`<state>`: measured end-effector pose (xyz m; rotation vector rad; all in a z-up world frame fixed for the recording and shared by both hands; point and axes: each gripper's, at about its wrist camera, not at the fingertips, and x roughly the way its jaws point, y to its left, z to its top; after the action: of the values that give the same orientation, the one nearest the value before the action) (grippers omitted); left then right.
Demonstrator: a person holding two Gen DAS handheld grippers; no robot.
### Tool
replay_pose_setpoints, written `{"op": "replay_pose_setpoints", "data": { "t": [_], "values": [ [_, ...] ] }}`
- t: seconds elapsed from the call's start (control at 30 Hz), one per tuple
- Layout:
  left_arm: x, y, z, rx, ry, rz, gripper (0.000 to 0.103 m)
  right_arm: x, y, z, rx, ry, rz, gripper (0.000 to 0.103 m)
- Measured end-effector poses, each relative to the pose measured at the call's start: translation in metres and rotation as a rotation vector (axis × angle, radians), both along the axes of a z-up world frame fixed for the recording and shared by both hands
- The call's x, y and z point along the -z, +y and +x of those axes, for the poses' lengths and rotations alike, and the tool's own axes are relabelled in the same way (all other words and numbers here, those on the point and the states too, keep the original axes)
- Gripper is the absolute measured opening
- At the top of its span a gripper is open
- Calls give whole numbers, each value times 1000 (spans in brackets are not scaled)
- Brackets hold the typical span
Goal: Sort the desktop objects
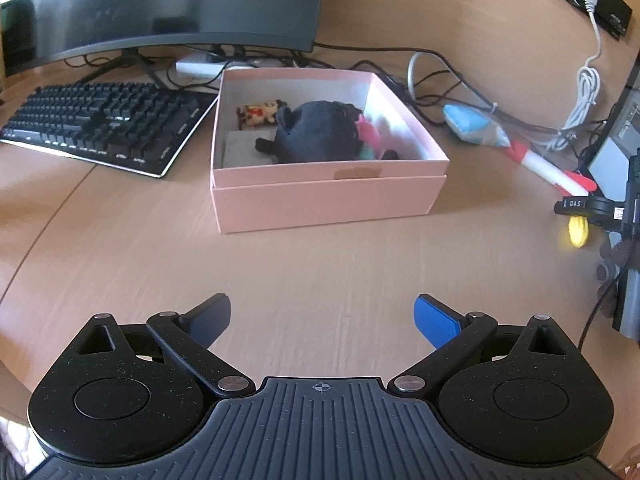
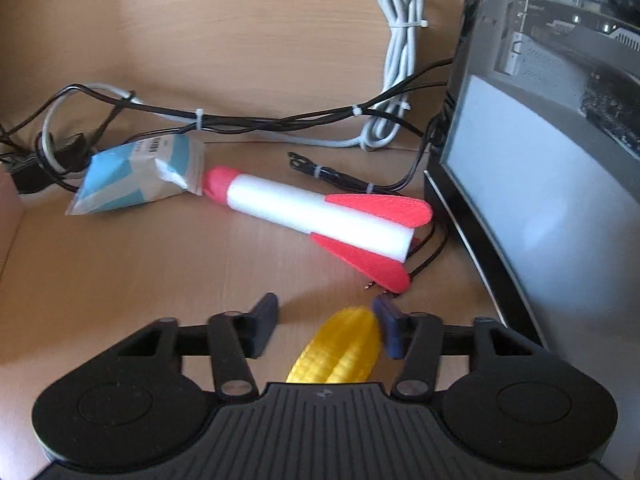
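The left hand-held gripper (image 1: 322,320) hangs over the bare counter (image 1: 120,240) with its two fingers spread wide. Nothing is between them.

In front of it sits a pink box (image 1: 324,200) with no lid on. Inside are a dark soft toy (image 1: 316,132) and a small figure (image 1: 258,114). A keyboard (image 1: 100,124) lies to the left of the box, and a monitor (image 1: 160,0) stands behind it.

The right hand-held gripper (image 2: 324,328) is low over the counter by a computer case (image 2: 540,160). A yellow corn toy (image 2: 340,352) lies between its fingers. The right finger (image 2: 388,332) touches the corn. The left finger (image 2: 262,330) stands apart from it, so the corn is not pinched.

Just past the corn lies a white rocket (image 2: 316,212) with a red tip and red fins. A blue packet (image 2: 136,176) lies at the rocket's tip, touching it. Black and white cables (image 2: 280,120) run behind them, along the back of the counter.
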<state>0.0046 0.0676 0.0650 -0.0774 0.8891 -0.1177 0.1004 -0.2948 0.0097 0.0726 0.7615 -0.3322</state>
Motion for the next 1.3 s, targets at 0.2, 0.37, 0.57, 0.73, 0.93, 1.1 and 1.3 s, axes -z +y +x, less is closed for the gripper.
{"op": "replay_pose_setpoints", "data": {
  "t": [0.2, 0.37, 0.57, 0.73, 0.93, 1.1, 1.3],
  "values": [
    [1, -7, -5, 14, 6, -4, 101, -5, 6, -5, -49, 5, 23, 24],
    [4, -14, -6, 42, 14, -10, 101, -11, 10, -23, -188, -12, 111, 24],
    [6, -24, 2, 81, 17, -14, 101, -28, 35, -49, -304, -77, 84, 26],
    [15, -35, 12, 94, 22, 1, 101, -43, 46, -75, -300, -143, 13, 52],
    [19, -43, 21, 92, 34, -2, 102, -40, 45, -99, -200, -162, -74, 70],
    [19, -49, 21, 127, 33, -3, 102, -30, 29, -97, -128, -116, -43, 70],
    [21, -42, 19, 99, 48, 1, 102, -19, 33, -87, -215, -97, -6, 70]
  ]
}}
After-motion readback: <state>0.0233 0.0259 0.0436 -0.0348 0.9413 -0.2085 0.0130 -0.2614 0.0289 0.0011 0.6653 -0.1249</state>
